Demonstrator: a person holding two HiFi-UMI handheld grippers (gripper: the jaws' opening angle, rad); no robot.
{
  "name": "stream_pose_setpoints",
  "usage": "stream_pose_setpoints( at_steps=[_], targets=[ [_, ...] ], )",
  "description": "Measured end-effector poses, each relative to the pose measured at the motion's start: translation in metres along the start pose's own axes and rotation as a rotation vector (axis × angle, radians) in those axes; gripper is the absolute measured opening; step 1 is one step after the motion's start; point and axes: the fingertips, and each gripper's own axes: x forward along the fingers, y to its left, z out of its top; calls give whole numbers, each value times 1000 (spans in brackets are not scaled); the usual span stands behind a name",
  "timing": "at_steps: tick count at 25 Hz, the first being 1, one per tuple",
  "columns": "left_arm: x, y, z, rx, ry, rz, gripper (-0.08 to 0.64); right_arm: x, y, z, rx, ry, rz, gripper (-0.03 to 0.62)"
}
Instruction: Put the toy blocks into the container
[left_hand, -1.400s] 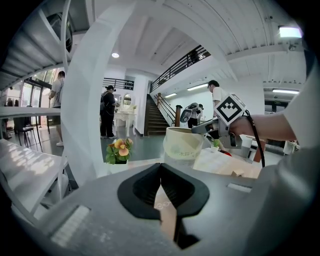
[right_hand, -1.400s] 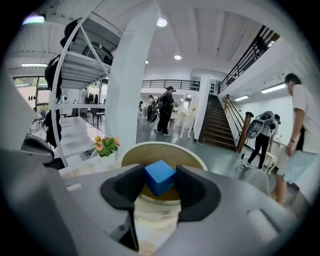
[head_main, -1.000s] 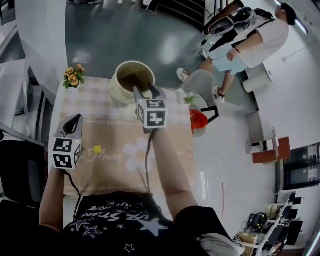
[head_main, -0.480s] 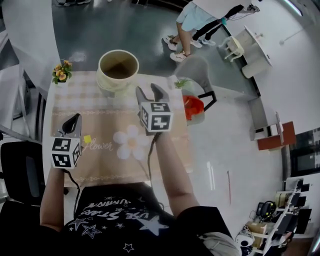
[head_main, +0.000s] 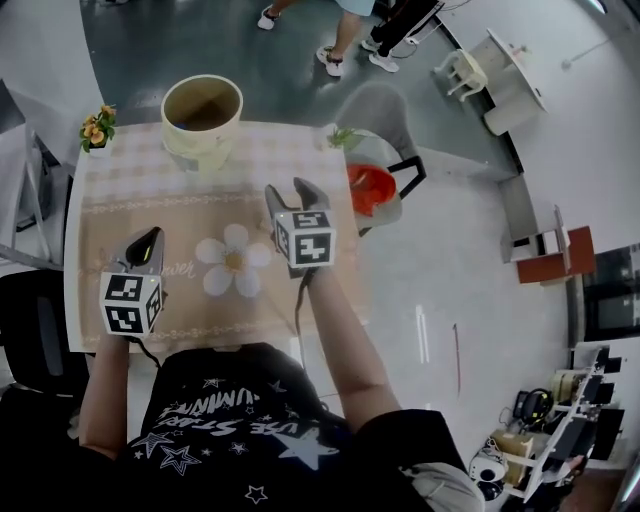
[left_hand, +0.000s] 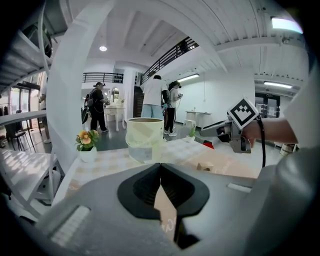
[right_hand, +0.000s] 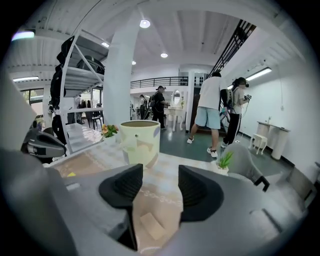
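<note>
The table (head_main: 90, 190) is covered by a cloth, and the container (head_main: 203, 112) stands at its far edge, a little left of the middle. A flower pot (head_main: 95, 130) sits in the far left corner. A grey chair (head_main: 378, 110) stands just beyond the far right corner. The cloth between the two grippers and the container is open, with free room on the left side and in the middle.

A tan block (right_hand: 151, 225) lies flat on the cloth under the right gripper (head_main: 290, 192). In the head view that gripper covers it. A small yellow block (right_hand: 71, 174) shows only as a spot at the left of the right gripper view, too small to describe well. In the head view I cannot find it. The inside of the container is dark. People (right_hand: 207, 112) stand far behind, on the floor.

Both forearms reach forward over the near edge, and both grippers point toward the far edge and slant down. The left gripper (head_main: 148, 238) is near the left edge, with its jaws closed together on nothing. The right gripper's jaws stand apart. The tan block is seen in the gap but lower, and the pads do not touch it.
</note>
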Motion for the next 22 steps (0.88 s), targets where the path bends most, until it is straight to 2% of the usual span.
stream_pose_setpoints(
  at_steps=[11, 22],
  targets=[
    [14, -42, -27, -8, 81, -7, 11, 0, 11, -89, -57, 177, 114, 225],
    [14, -56, -52, -35, 152, 31, 11, 9, 18, -138, -144, 310, 223, 225]
  ],
)
